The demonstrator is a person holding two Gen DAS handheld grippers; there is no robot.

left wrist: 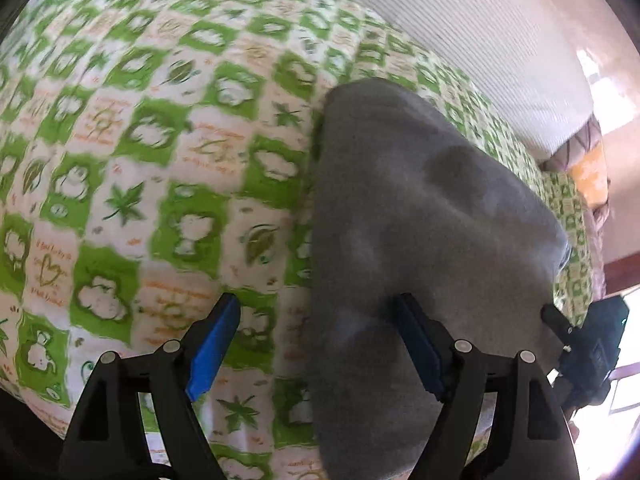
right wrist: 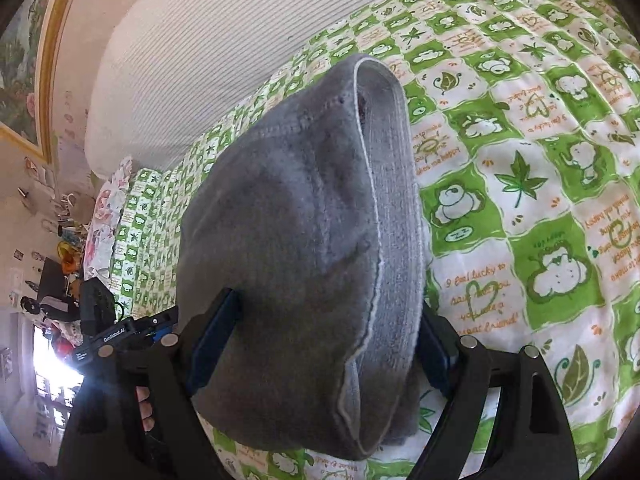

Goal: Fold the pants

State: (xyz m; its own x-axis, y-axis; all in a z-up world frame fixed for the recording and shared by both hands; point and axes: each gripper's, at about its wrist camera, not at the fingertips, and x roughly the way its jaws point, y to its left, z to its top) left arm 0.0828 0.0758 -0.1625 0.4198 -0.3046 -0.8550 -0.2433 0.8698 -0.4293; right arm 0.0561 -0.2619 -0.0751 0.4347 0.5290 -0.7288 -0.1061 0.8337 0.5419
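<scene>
- L gripper (left wrist: pixel 316 344): points fwd & down over the bed, fingers spread wide. Blue pads (left wrist: pixel 212 350) angled outward in a V.
- Grey pants (left wrist: pixel 420 220) run into the gap from the R side: the R pad sits against/partly behind the cloth, the L pad is well clear of it, over the bedsheet. Nothing pinched there as far as the L wrist view shows. View is motion-blurred.
- R gripper (right wrist: pixel 328 340): also aimed fwd along the bed, fingers set far apart w/ a thick folded bundle of the grey pants (right wrist: pixel 304 240) filling the whole gap. Both blue pads press the bundle's sides; L pad (right wrist: pixel 212 340) visible on the cloth edge, R pad mostly hidden behind it. So it grips the pants.
- Pants in R wrist view: several layers stacked, hem/edge w/ pale stitching curving up the R side, bundle extends away from the cam toward the far end of the bed. It seems to rest on the sheet; can't tell for sure.
- Green-and-white bedsheet (right wrist: pixel 520 208) w/ leaf, heart & cartoon prints, under & beside the pants.
- White ribbed cover (right wrist: pixel 224 60) lies beyond the sheet, along the wall side.
- Other gripper's body shows at each view's edge: R unit (left wrist: pixel 592 344) at far R of the L view; L unit (right wrist: pixel 104 320) at lower L of the R view, w/ the person's fingers (right wrist: pixel 146 408) just below it. The 2 grippers are side by side, near each other.
</scene>
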